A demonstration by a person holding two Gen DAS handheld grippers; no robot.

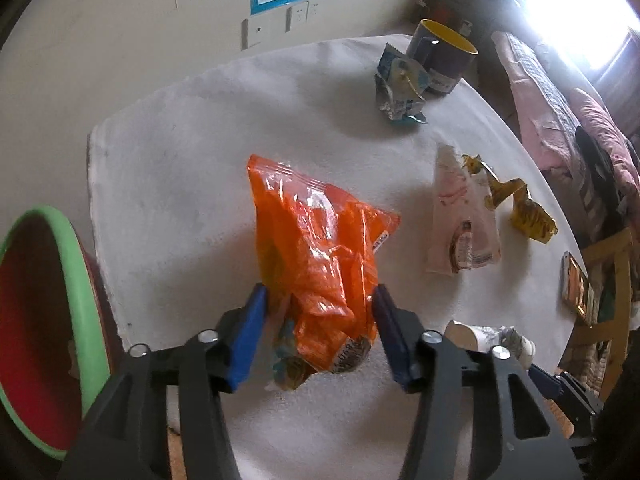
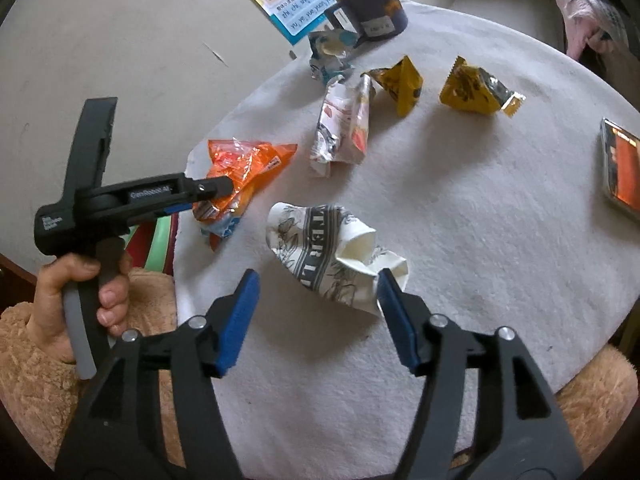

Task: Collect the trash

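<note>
Jaws of left gripper (image 1: 320,322) parted, orange snack bag (image 1: 320,256) between blue pads; contact unclear. Green-rimmed bin (image 1: 74,276) left of white table (image 1: 180,184).

Right wrist: right gripper (image 2: 318,302) spread wide, crumpled paper cup (image 2: 332,248) on table, right pad at its edge, no squeeze.

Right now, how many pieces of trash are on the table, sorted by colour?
Orange wrapper: 1
Yellow wrappers: 2
White-pink wrapper: 1
Blue-silver wrapper: 1
Crushed printed paper cup: 1
Total: 6
</note>
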